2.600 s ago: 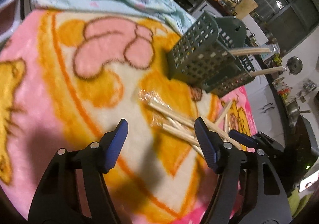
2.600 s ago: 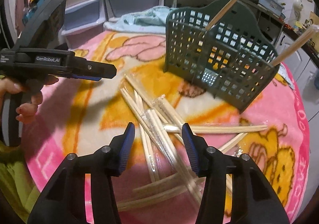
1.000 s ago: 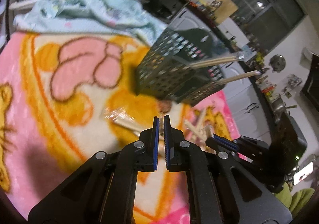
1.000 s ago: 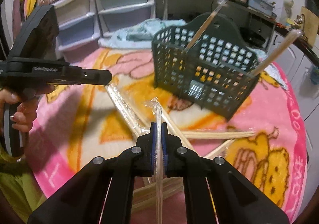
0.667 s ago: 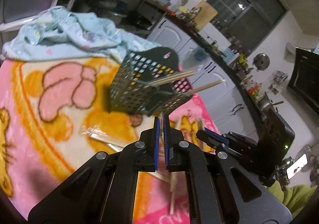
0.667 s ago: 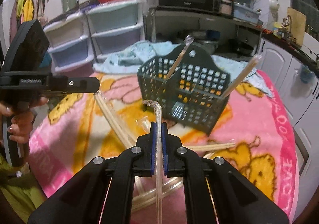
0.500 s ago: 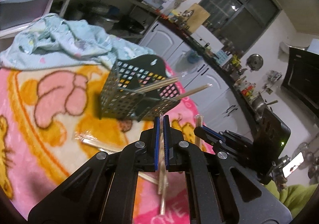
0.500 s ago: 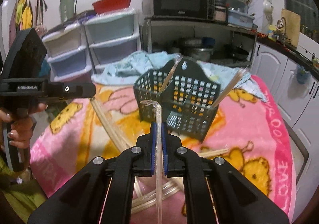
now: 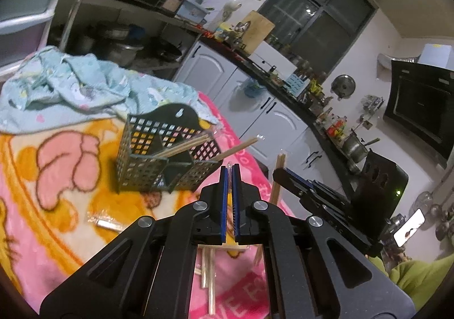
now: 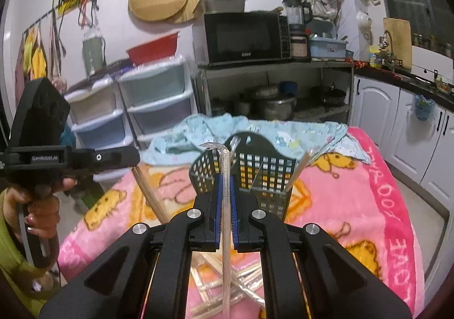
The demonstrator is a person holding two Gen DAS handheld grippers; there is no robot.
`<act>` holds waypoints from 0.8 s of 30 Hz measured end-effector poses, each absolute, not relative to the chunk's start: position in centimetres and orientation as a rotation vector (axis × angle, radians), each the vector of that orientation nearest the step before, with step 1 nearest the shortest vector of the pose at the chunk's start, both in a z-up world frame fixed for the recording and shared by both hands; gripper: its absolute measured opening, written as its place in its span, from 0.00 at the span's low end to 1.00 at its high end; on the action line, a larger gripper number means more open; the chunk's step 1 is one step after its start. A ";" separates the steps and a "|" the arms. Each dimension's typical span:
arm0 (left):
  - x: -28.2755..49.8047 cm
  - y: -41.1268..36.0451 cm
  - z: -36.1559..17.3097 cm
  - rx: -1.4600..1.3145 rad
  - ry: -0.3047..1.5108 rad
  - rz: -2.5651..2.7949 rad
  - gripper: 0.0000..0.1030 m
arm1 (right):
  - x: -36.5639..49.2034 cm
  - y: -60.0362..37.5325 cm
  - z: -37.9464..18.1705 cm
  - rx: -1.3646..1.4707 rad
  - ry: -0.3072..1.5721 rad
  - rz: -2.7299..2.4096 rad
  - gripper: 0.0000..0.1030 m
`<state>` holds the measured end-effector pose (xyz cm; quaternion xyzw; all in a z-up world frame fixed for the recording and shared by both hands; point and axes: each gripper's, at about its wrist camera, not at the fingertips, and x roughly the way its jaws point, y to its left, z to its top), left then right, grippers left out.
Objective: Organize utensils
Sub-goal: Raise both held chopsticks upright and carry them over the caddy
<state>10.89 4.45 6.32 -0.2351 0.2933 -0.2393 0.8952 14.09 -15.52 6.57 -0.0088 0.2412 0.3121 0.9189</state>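
Note:
A dark green perforated utensil basket stands on the pink blanket; it also shows in the right wrist view. Two wrapped chopstick pairs lean out of the basket. My left gripper is shut on a wrapped chopstick pair, raised near the basket; that pair hangs below it. My right gripper is shut on another wrapped chopstick pair, held upright in front of the basket. Several wrapped chopsticks lie on the blanket below.
A crumpled light blue cloth lies behind the basket. The blanket's edge drops off at the right. Plastic drawers, a shelf with pots and a microwave stand beyond.
Both grippers closed on wrapped chopstick pairs from the pile and lifted them well above the blanket, toward the basket.

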 end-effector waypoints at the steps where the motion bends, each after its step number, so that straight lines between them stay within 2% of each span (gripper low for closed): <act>1: 10.9 4.4 6.6 -0.485 0.602 -0.499 0.01 | 14.2 -15.8 6.9 0.001 0.480 0.638 0.05; 24: 12.0 4.8 17.9 -0.320 0.354 -0.507 0.01 | 18.3 -15.3 14.0 0.029 0.174 0.604 0.05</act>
